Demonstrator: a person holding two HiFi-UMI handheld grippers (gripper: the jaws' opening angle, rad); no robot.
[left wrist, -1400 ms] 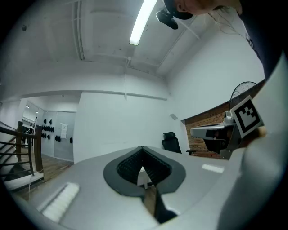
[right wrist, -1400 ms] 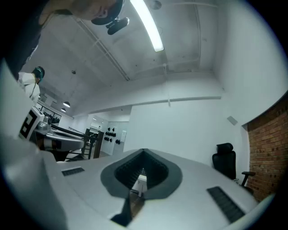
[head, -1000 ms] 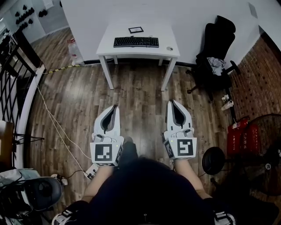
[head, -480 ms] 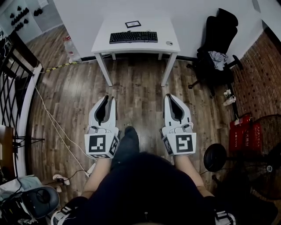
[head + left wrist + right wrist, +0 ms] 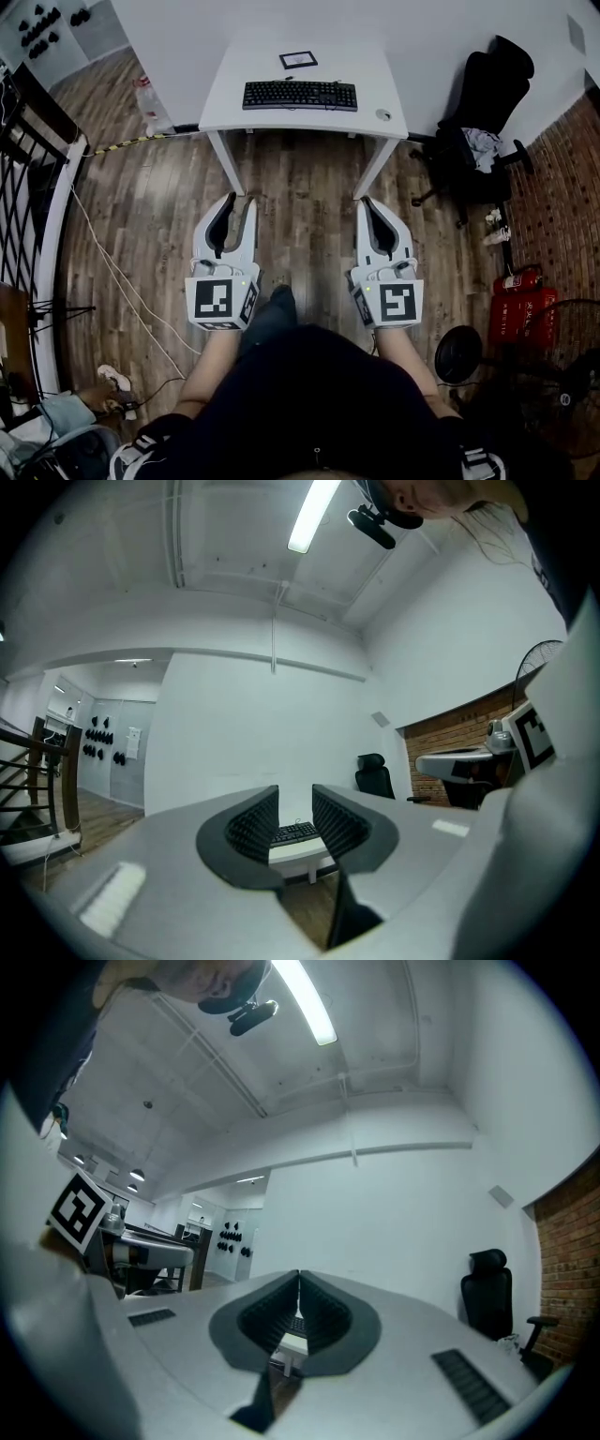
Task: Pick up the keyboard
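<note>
A black keyboard (image 5: 300, 95) lies on a white table (image 5: 234, 103) against the far wall. In the left gripper view the keyboard (image 5: 296, 832) shows between the jaws, far off. My left gripper (image 5: 234, 201) is held level over the wood floor, short of the table; its jaws are opening and nothing is between them. My right gripper (image 5: 368, 202) is beside it, shut and empty, pointing at the table (image 5: 286, 1343).
A small dark framed tablet (image 5: 298, 60) and a round white object (image 5: 382, 114) also sit on the table. A black office chair (image 5: 478, 131) stands to the right, red cans (image 5: 521, 305) and a fan farther right. A stair railing (image 5: 28, 159) and floor cables (image 5: 112, 272) lie left.
Both grippers and the person have moved closer to the table. The left gripper's jaws have parted from shut to a gap. The right gripper stays shut.
</note>
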